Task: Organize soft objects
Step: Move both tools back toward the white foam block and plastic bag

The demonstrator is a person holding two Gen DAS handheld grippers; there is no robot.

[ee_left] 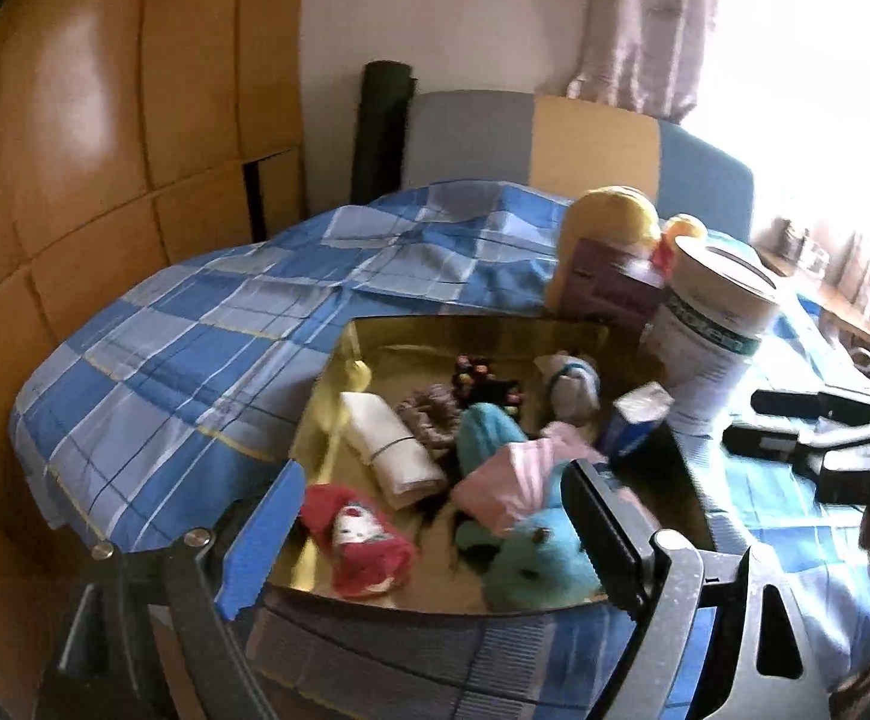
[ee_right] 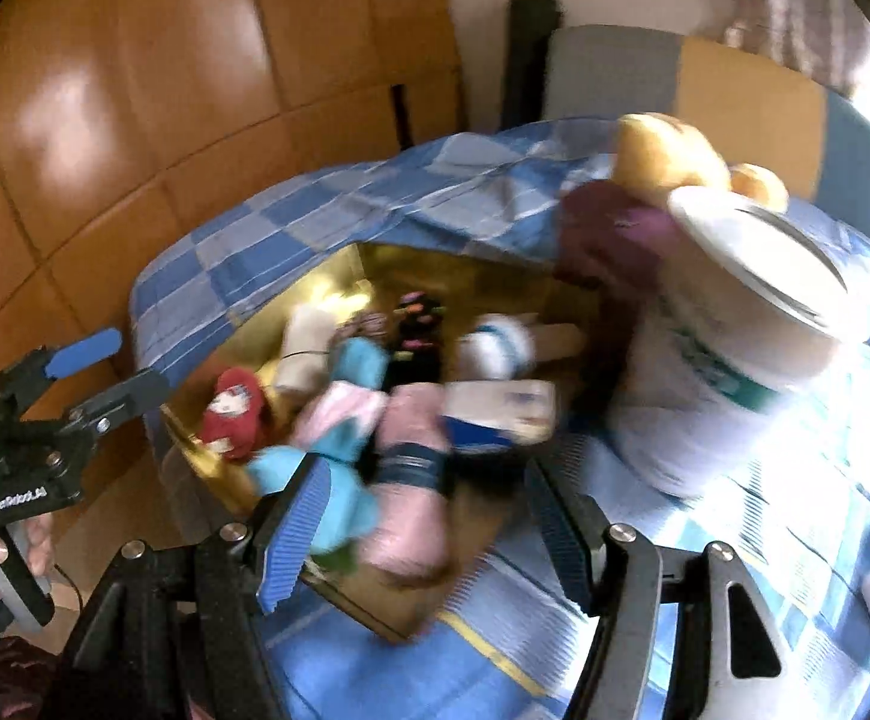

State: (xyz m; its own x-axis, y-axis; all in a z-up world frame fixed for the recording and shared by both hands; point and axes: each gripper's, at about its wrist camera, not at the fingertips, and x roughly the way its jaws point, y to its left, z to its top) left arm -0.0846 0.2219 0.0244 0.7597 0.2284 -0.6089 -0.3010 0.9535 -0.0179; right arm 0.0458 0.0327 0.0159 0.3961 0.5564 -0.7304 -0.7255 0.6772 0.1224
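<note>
A gold tray (ee_left: pixel 477 324) lies on the checked bedspread (ee_left: pixel 195 360) and holds several soft things: a red cartoon sock (ee_left: pixel 357 546), a white rolled cloth (ee_left: pixel 393 450), a pink cloth (ee_left: pixel 513 480) and a teal plush (ee_left: pixel 531 564). My left gripper (ee_left: pixel 429 540) hovers open over the tray's near edge with nothing between its fingers. In the right wrist view, my right gripper (ee_right: pixel 426 534) stands open over the tray's near corner (ee_right: pixel 207 456). A pink sock with dark stripes (ee_right: pixel 411 510) lies between its fingers, and the pads do not press on it. The left gripper (ee_right: pixel 138 360) shows at the left.
A tall white canister with a green label (ee_left: pixel 711 330) stands right of the tray. A purple box (ee_left: pixel 609 288) and a yellow plush (ee_left: pixel 615 216) stand behind the tray's far right corner. A blue-white tissue pack (ee_left: pixel 633 420) leans at the tray's right side. Wooden panels close the left.
</note>
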